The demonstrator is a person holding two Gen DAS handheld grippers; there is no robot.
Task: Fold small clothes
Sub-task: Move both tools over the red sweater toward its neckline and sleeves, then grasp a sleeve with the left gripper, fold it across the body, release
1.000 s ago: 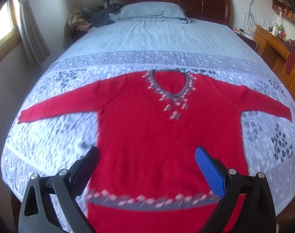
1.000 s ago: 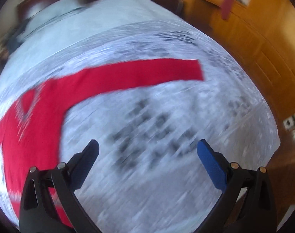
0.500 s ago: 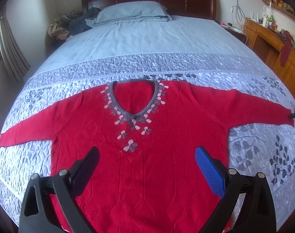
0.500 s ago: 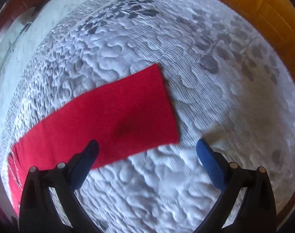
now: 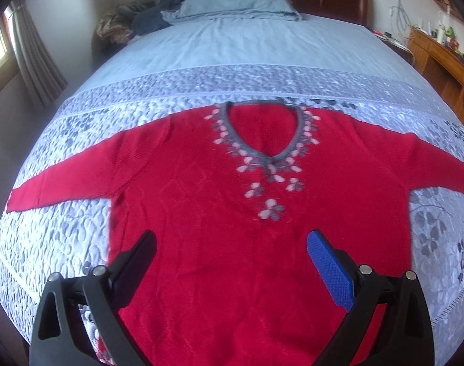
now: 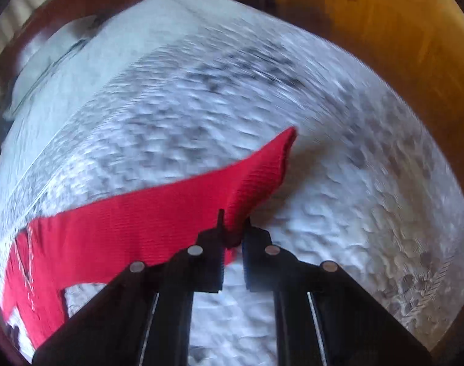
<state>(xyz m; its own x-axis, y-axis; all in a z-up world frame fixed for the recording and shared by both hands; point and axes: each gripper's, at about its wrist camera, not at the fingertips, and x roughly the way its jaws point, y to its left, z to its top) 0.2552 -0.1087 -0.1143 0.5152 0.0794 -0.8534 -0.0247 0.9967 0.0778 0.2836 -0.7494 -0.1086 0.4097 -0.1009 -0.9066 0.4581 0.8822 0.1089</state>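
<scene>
Sweater sleeve (image 6: 171, 213) between right jaws

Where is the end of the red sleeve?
In the right wrist view, the sleeve end is pinched in the right tongs, lifted above the grey quilt.

The sweater (image 5: 219, 219) is showing bright red, with a grey neckline band and pink-and-grey petal motifs trailing ahead of the left tongs (image 5: 232, 244). Beneath it the quilt (image 5: 64, 244) is showing pale lilac-white with grey leaf prints. The sheet (image 5: 247, 45) and pillow (image 5: 235, 3) beyond are showing light blue. One tong pad (image 5: 329, 271) is showing blue.
</scene>
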